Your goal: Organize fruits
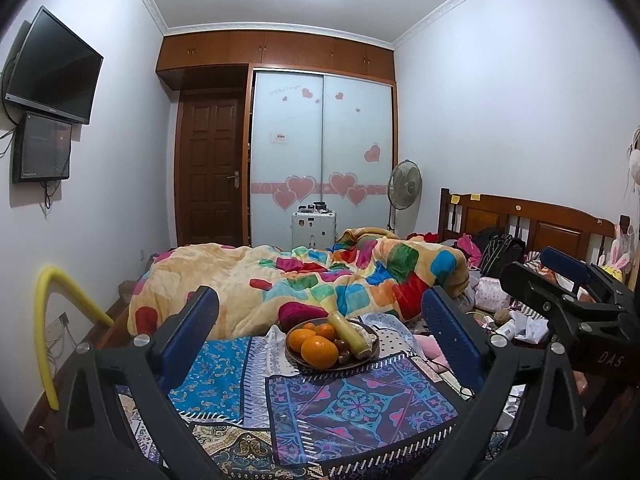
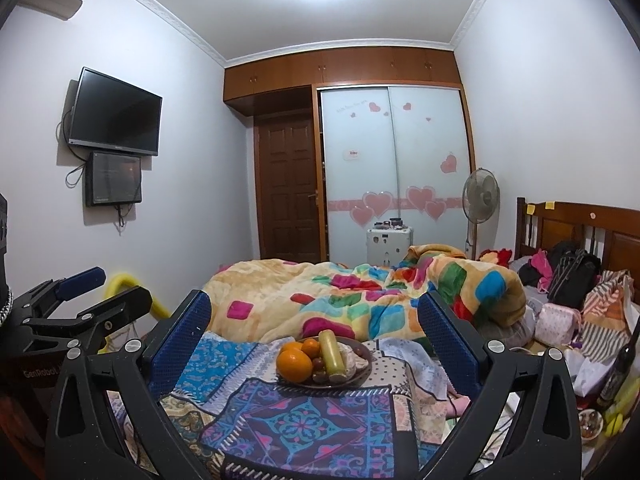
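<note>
A brown plate [image 1: 294,356] [image 2: 362,378] sits on a patterned cloth on the bed. It holds oranges [image 1: 319,351] [image 2: 294,365], a pale yellow-green cylinder-shaped fruit [image 1: 350,331] [image 2: 332,350] and small dark fruits [image 1: 345,346] [image 2: 319,364]. My left gripper [image 1: 320,320] is open and empty, held back from the plate. My right gripper [image 2: 314,316] is open and empty too, also short of the plate. The right gripper shows at the right in the left wrist view [image 1: 560,280]. The left gripper shows at the left in the right wrist view [image 2: 92,292].
A rumpled colourful quilt [image 1: 320,280] [image 2: 360,292] lies behind the plate. Bags and clutter [image 2: 572,280] sit by the wooden headboard [image 1: 540,228]. A dark bottle [image 2: 620,368] and a small bowl [image 2: 590,422] stand at the right. A yellow foam tube [image 1: 48,320] curves at the left.
</note>
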